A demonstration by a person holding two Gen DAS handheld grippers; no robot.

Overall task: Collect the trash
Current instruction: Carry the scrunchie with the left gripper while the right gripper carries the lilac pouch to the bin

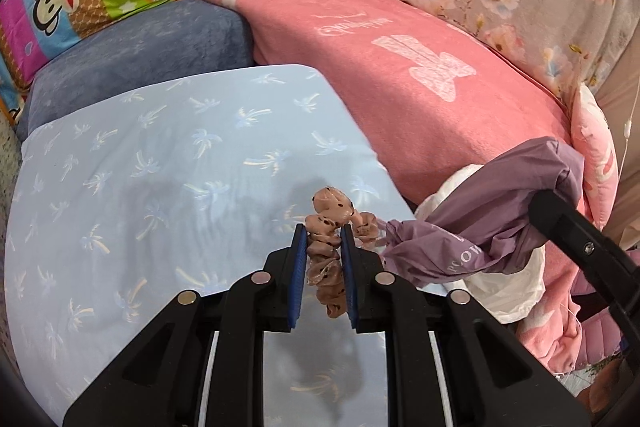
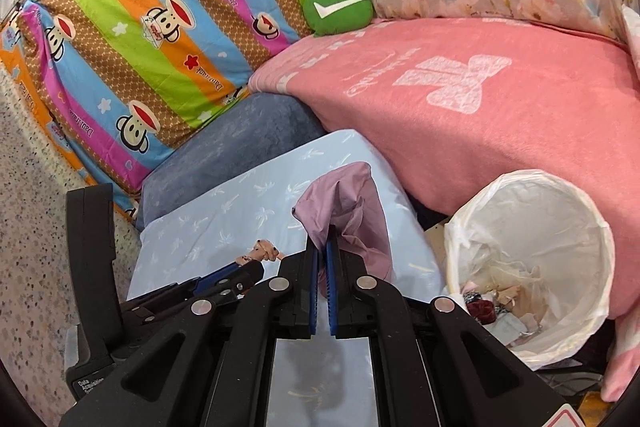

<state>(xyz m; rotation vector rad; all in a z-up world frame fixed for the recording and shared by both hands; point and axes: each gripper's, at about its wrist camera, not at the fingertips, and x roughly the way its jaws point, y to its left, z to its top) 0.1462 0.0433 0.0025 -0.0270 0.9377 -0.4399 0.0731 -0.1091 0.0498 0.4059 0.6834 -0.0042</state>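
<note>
My left gripper (image 1: 323, 233) is shut on a brown spotted scrunchie (image 1: 326, 259) and holds it above the light blue pillow (image 1: 160, 155). My right gripper (image 2: 322, 247) is shut on a purple cloth (image 2: 344, 207), which also shows in the left wrist view (image 1: 500, 211). The scrunchie also shows in the right wrist view (image 2: 260, 251), left of the right gripper. A white bin with a plastic liner (image 2: 592, 239) stands to the right and holds several scraps of trash at its bottom.
A pink blanket (image 2: 480, 131) covers the bed at the back right. A striped monkey-print pillow (image 2: 132, 59) and a green cushion (image 2: 338, 9) lie at the back. A dark blue cushion (image 1: 140, 67) sits behind the light blue pillow. Speckled floor (image 2: 32, 207) is at the left.
</note>
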